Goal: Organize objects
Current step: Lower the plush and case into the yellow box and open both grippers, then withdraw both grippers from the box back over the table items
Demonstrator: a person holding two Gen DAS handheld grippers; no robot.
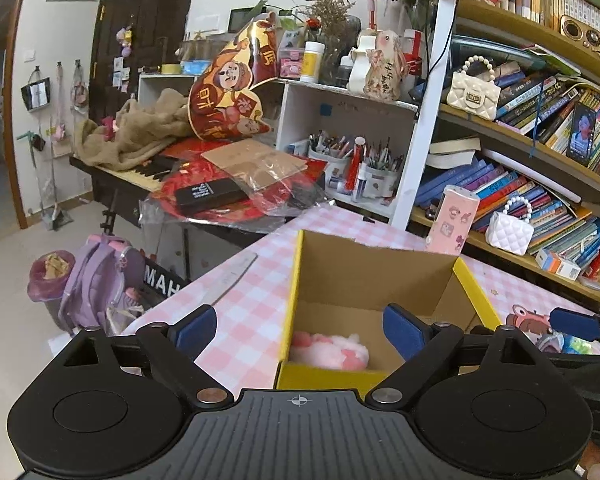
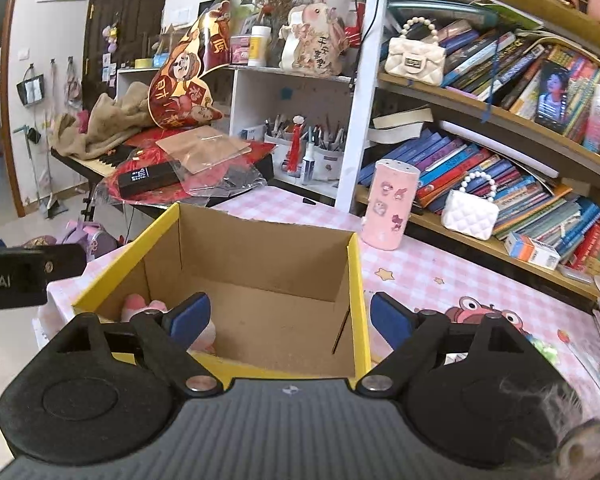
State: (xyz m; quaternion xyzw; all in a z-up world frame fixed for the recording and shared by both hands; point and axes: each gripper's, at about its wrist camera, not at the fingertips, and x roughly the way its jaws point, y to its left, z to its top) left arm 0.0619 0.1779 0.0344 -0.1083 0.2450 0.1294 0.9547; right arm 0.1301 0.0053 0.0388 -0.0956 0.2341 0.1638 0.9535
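Both tools stand wide open and empty just short of the yellow cardboard box (image 2: 255, 280): the left tool (image 1: 300, 330) straddles the box's left wall, the right tool (image 2: 289, 318) its right wall. A pink plush toy (image 1: 332, 350) already lies inside against the box's near-left corner. Beyond the box's far-right corner, the pink sticker-covered canister (image 2: 388, 204) stands upright on the checked desk (image 2: 420, 272), long axis vertical, nearer the right tool, so I judge that hand better placed to fetch it.
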